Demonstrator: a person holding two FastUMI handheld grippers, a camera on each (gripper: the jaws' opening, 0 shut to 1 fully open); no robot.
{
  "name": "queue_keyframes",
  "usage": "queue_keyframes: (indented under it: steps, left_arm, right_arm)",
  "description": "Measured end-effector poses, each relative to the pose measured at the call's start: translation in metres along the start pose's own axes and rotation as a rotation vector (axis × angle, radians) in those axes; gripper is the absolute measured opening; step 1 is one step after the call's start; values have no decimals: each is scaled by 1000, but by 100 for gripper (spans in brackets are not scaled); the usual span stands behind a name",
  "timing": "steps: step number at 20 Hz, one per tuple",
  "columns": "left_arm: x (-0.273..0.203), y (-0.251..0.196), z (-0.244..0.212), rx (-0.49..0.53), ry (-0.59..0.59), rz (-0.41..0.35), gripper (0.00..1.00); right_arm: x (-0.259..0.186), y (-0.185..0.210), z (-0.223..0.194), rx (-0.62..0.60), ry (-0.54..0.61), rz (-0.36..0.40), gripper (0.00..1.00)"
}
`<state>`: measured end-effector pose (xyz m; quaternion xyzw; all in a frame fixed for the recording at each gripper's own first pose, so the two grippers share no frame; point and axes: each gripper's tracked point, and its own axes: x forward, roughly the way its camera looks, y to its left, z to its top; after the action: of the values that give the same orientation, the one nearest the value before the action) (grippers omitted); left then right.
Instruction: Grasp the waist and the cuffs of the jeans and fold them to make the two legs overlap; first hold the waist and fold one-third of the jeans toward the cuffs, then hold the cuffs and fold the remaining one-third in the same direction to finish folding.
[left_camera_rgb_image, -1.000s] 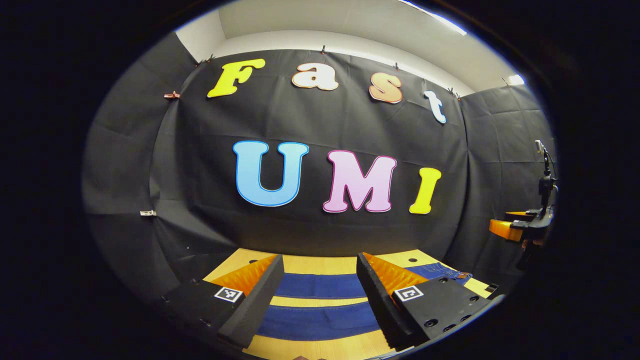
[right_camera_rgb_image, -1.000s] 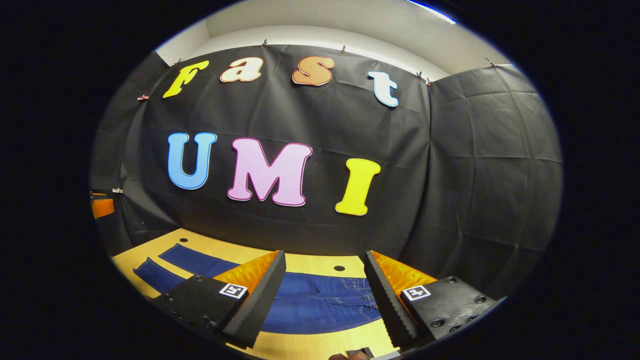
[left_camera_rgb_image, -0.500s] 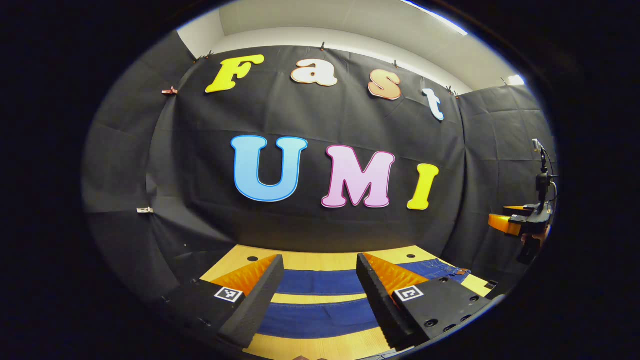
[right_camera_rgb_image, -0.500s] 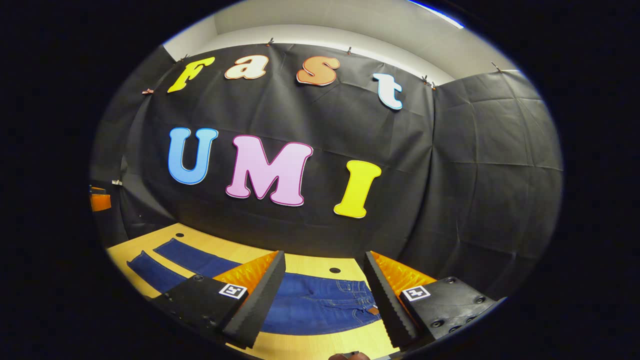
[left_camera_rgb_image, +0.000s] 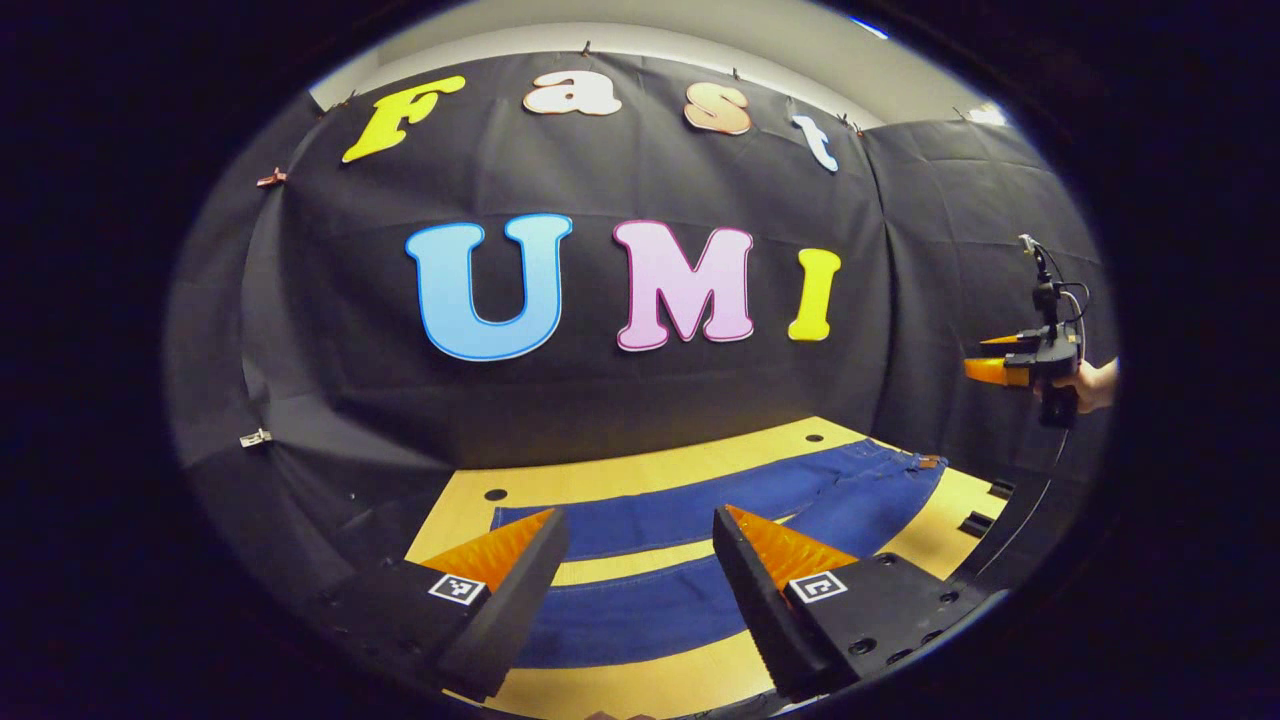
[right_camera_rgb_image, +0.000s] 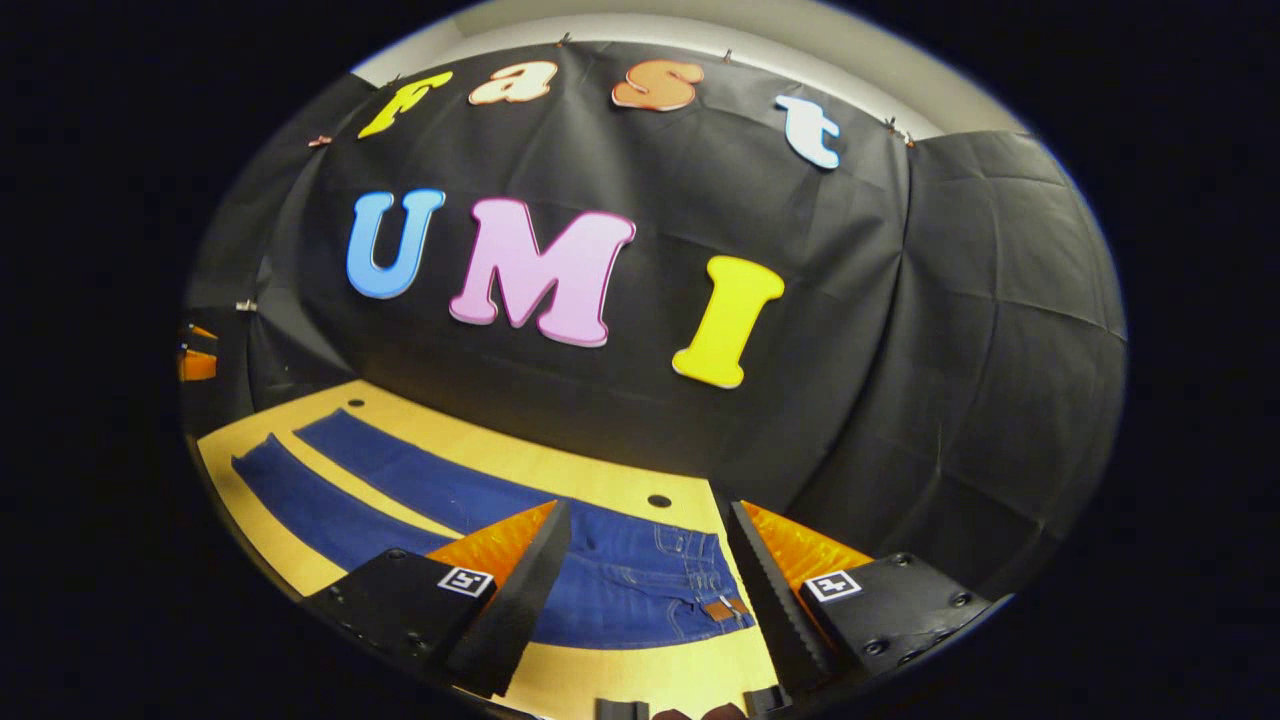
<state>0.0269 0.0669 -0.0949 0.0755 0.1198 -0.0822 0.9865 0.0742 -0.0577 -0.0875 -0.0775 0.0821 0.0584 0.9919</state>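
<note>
The jeans lie flat on the wooden surface, legs apart and side by side; the cuffs are at the left end, the waist at the right end. The left tongs hover above the two legs near the cuffs, fingers spread apart, gripping nothing; the right tongs hover above the waist, fingers likewise spread apart and empty. In the left gripper view, a hand holds the right tongs at the far right.
</note>
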Motion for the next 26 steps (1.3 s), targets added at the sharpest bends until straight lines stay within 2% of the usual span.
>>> queue_keyframes:
  steps: [5,9,13,18,22,24,26]
  left_arm:
    - [29,4,-15,40,61,-44,95]
    - [49,8,-40,20,162,-125,97]
    - [57,19,-95,182,365,-255,97]
    - [62,24,-158,265,591,-394,98]
    - [55,37,-207,407,785,-506,98]
    - [49,47,-227,486,873,-563,97]
    - [52,60,-242,558,933,-590,97]
  right_arm:
    - [39,1,-39,-20,69,83,96]
    - [74,13,-91,-75,192,238,96]
    - [88,4,-167,-201,432,415,97]
    - [98,13,-234,-318,651,601,98]
    - [91,16,-285,-434,827,751,98]
    - [90,12,-298,-488,878,794,98]
    - [91,9,-310,-495,910,805,98]
